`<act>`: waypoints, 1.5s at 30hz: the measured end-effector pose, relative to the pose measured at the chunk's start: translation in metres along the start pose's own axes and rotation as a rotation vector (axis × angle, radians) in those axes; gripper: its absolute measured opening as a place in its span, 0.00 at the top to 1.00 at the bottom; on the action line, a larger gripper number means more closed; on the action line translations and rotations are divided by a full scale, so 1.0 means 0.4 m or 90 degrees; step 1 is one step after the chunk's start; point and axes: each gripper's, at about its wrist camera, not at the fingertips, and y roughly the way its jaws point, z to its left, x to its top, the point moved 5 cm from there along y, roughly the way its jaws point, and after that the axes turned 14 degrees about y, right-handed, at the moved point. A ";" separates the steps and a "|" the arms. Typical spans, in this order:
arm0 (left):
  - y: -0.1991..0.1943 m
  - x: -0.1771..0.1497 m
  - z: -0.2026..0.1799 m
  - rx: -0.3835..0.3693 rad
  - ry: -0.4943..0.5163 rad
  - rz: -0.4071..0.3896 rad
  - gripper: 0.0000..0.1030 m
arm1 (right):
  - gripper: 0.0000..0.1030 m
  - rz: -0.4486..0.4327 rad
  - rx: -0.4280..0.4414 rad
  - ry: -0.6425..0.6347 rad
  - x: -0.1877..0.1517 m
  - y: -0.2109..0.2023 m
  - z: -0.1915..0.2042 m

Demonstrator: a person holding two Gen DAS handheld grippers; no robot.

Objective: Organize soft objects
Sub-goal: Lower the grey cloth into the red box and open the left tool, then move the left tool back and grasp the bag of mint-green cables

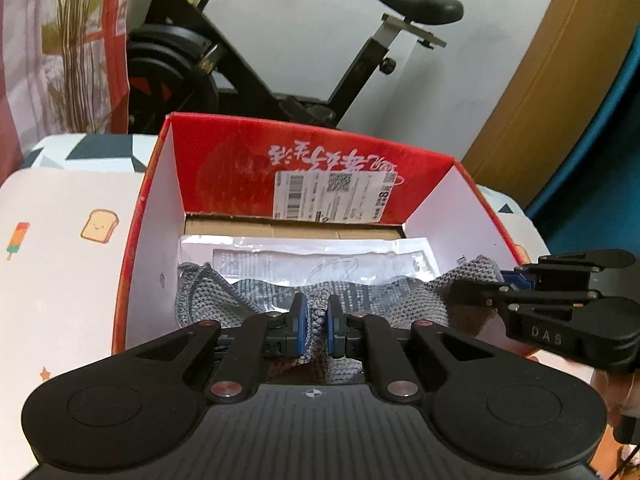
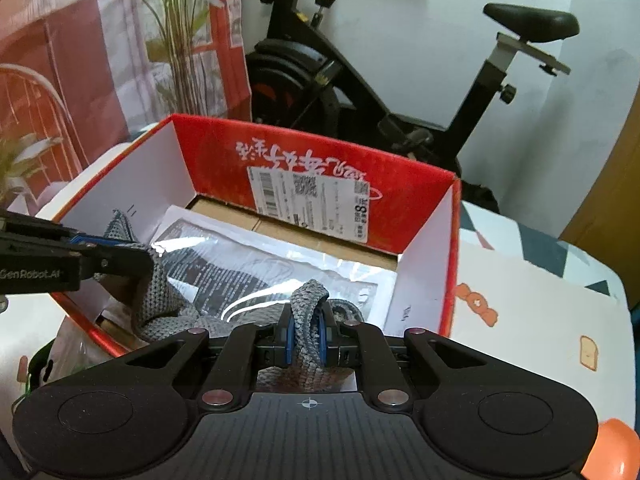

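Observation:
A grey knitted cloth (image 1: pixel 224 300) hangs stretched inside a red cardboard box (image 1: pixel 224 160) with white inner walls. My left gripper (image 1: pixel 316 328) is shut on one edge of the cloth. My right gripper (image 2: pixel 306 332) is shut on the cloth's (image 2: pixel 160 292) other edge. In the left wrist view the right gripper (image 1: pixel 516 280) comes in from the right at the box wall. In the right wrist view the left gripper (image 2: pixel 116 252) comes in from the left. A clear plastic packet (image 1: pixel 304 258) lies on the box floor under the cloth.
The box (image 2: pixel 424 200) stands on a white table cover with cartoon prints (image 1: pixel 60 240). A black exercise bike (image 1: pixel 256 60) stands behind the table. A plant (image 2: pixel 176 20) and red-white curtain are at the far left. A white plastic bag (image 2: pixel 72 352) lies by the box's near corner.

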 end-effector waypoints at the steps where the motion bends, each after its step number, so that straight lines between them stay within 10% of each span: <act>1: 0.007 -0.001 0.003 -0.002 -0.003 0.006 0.90 | 0.90 0.008 0.003 -0.004 -0.002 0.008 0.005; 17: 0.046 0.005 0.005 0.004 0.030 0.031 0.86 | 0.82 -0.001 -0.026 -0.015 0.011 0.031 -0.002; 28: -0.060 0.080 -0.001 0.059 0.103 -0.069 0.43 | 0.47 -0.101 -0.033 0.032 0.047 -0.059 -0.049; 33: -0.137 0.068 -0.017 0.090 0.112 -0.118 0.04 | 0.10 -0.178 0.014 0.063 0.019 -0.153 -0.056; 45: -0.300 -0.075 -0.072 0.193 0.099 -0.188 0.00 | 0.00 -0.297 0.088 0.150 -0.143 -0.283 -0.058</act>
